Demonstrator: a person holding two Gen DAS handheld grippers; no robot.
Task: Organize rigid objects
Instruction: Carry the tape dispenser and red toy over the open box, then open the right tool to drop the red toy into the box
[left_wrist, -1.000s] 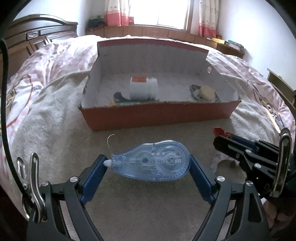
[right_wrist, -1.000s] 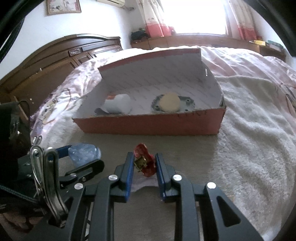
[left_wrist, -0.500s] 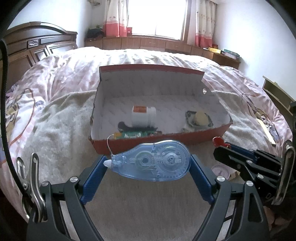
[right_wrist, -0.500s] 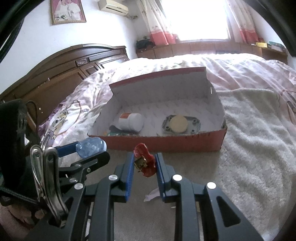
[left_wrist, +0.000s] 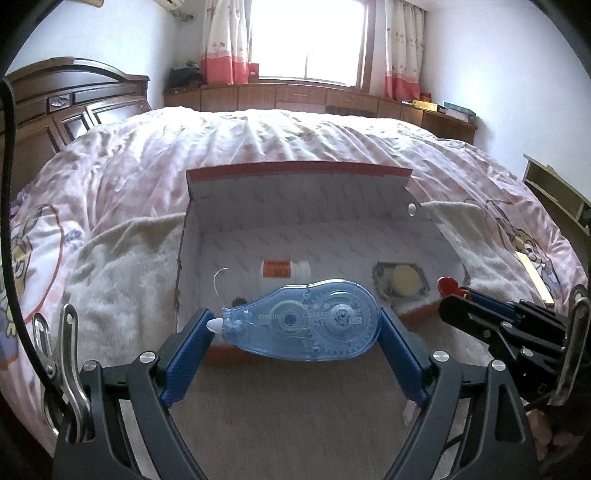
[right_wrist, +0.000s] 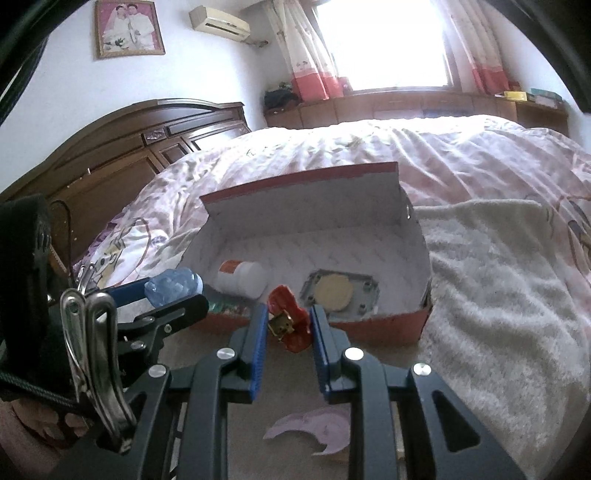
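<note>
The box (right_wrist: 384, 328) is open on top; its raised back wall blocks the upper frame. Inside, a white bottle (right_wrist: 242, 278) sits left and a grey plate (right_wrist: 341, 293) right, bare floor between and behind them

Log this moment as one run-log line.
left gripper: holds correction tape | right gripper: holds red clip | both near box

My left gripper (left_wrist: 295, 328) fills the bottom of its own view, blue pads (left_wrist: 186, 354) spread wide and clamped on the ends of what I hold. My right gripper (right_wrist: 288, 328) sits at lower centre of its view, pads (right_wrist: 258, 350) drawn close together and pinching. Each shows in the other's view: the right at the right edge (left_wrist: 448, 291), the left at the left edge (right_wrist: 177, 295).
</note>
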